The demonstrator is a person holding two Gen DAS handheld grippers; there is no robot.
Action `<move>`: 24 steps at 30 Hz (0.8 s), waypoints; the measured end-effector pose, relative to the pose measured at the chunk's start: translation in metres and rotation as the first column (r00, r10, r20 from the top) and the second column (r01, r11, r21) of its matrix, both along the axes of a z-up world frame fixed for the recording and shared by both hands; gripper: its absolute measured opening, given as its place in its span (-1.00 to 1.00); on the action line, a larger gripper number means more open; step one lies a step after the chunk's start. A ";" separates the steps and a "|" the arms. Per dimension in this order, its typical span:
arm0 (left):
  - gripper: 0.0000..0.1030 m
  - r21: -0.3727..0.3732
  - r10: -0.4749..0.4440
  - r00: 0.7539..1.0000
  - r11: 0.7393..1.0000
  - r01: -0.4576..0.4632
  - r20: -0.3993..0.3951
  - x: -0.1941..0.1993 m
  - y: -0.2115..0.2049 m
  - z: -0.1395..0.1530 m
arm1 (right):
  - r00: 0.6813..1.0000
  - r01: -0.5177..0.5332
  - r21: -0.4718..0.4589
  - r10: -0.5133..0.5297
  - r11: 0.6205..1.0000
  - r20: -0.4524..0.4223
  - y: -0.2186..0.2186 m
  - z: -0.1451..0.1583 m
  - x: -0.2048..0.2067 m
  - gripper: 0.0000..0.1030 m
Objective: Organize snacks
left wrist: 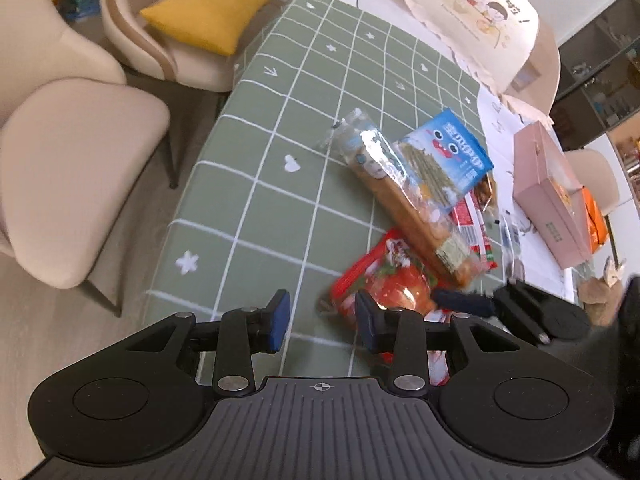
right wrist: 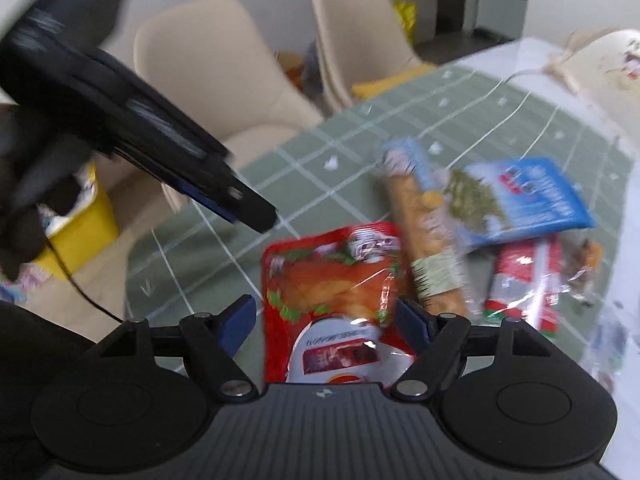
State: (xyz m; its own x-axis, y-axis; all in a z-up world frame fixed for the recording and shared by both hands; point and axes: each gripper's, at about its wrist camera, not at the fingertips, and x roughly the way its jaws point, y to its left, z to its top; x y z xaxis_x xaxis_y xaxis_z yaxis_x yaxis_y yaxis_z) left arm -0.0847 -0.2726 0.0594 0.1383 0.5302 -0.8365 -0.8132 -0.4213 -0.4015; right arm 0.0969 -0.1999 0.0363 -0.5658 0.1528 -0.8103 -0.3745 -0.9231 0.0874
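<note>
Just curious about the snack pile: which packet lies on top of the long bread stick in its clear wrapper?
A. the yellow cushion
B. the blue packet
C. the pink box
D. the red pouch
B: the blue packet overlaps the bread stick, while the red pouch lies beside it.

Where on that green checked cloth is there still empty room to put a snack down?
The green cloth lies bare along the side by the beige chairs, and beyond the long biscuit pack toward the yellow cushion. It is crowded where the red pouch, the biscuit pack and the blue packet overlap, next to the pink box.
</note>
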 end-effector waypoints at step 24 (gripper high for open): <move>-0.23 0.007 -0.529 0.848 0.848 0.529 -0.010 0.151 0.111 -0.001 | 0.875 0.463 0.159 -0.478 0.872 0.079 0.009 0.007 0.159 -0.14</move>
State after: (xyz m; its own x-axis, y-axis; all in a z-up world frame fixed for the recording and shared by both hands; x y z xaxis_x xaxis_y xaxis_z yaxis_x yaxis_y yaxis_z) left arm 0.0667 -0.1612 0.0584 0.3946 0.3861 -0.8338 -0.9146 0.0776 -0.3969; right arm 0.2562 -0.1911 0.0437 -0.3065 0.4870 -0.8179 -0.7672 -0.6350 -0.0906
